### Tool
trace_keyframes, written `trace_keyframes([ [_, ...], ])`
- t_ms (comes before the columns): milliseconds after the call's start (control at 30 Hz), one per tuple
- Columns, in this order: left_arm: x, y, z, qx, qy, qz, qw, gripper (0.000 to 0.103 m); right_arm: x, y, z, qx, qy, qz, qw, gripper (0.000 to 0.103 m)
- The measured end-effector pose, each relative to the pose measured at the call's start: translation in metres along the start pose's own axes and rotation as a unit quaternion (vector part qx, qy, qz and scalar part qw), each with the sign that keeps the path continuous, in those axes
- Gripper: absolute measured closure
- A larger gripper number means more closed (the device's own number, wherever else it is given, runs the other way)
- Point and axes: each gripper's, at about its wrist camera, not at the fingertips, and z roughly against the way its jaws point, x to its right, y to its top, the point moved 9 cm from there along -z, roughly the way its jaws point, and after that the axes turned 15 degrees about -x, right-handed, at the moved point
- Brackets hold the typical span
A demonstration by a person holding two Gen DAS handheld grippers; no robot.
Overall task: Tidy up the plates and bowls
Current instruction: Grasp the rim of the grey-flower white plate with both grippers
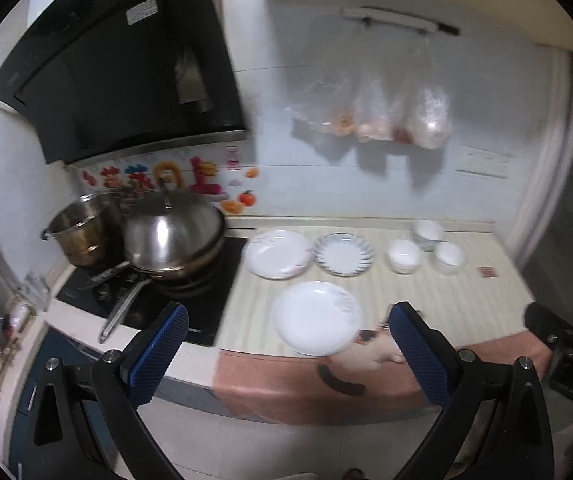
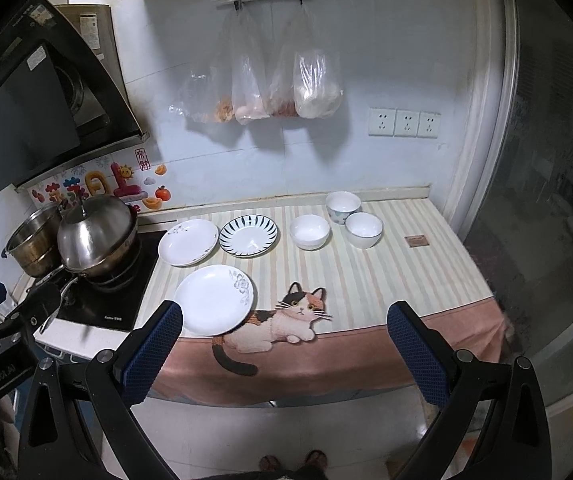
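Observation:
Three plates and three bowls lie on a striped cloth with a cat picture. A white plate with a grey flower [image 2: 215, 300] [image 1: 317, 318] sits nearest, at the front left. Behind it are a white plate with sprigs [image 2: 188, 242] [image 1: 277, 254] and a blue-striped plate [image 2: 249, 236] [image 1: 343, 254]. To the right stand a plain white bowl [image 2: 309, 232] [image 1: 403, 255], a patterned bowl [image 2: 342, 207] [image 1: 428, 234] and another white bowl [image 2: 363, 230] [image 1: 451, 258]. My left gripper [image 1: 286, 354] and my right gripper [image 2: 284, 354] both hang open before the counter's front edge, holding nothing.
A black cooktop [image 2: 126, 304] at the left carries a lidded steel pan [image 2: 96, 236] with long handles and a steel pot [image 2: 30, 246]. A range hood [image 2: 34, 104] hangs above. Plastic bags [image 2: 262, 84] hang on the wall. A glass door [image 2: 546, 200] bounds the right.

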Motion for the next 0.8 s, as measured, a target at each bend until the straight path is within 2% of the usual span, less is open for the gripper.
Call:
trace_keyframes([
  [133, -0.017, 0.01, -0.046, -0.021, 0.014, 0.016, 0.9996, 0.0, -0.013, 0.009, -0.044, -0.017, 0.034, -0.007, 0.999, 0.0],
  [233, -0.028, 0.018, -0.095, -0.051, 0.033, 0.02, 0.998, 0.0, -0.026, 0.017, -0.096, -0.048, 0.05, 0.004, 0.998, 0.0],
  [300, -0.036, 0.022, -0.131, -0.069, 0.04, 0.029, 0.9963, 0.0, -0.035, 0.024, -0.142, -0.077, 0.067, 0.012, 0.995, 0.0],
  [400, -0.042, 0.027, -0.196, -0.117, 0.027, 0.044, 0.9919, 0.0, -0.047, 0.036, -0.216, -0.124, 0.082, 0.028, 0.988, 0.0],
  [500, -0.045, 0.027, -0.267, -0.183, 0.011, 0.057, 0.9813, 0.001, -0.054, 0.044, -0.289, -0.161, 0.09, 0.046, 0.982, 0.0],
  [633, -0.042, 0.018, -0.358, -0.262, -0.005, 0.066, 0.9628, 0.008, -0.057, 0.05, -0.4, -0.236, 0.12, 0.049, 0.963, 0.0],
  [700, -0.038, 0.007, -0.393, -0.298, -0.016, 0.068, 0.952, 0.023, -0.058, 0.052, -0.441, -0.262, 0.13, 0.049, 0.955, 0.001],
  [733, -0.036, 0.0, -0.412, -0.318, -0.02, 0.068, 0.9455, 0.026, -0.059, 0.052, -0.466, -0.279, 0.136, 0.05, 0.949, 0.004],
  [800, -0.029, -0.012, -0.438, -0.349, -0.028, 0.068, 0.9342, 0.043, -0.062, 0.05, -0.499, -0.299, 0.147, 0.051, 0.941, 0.012],
])
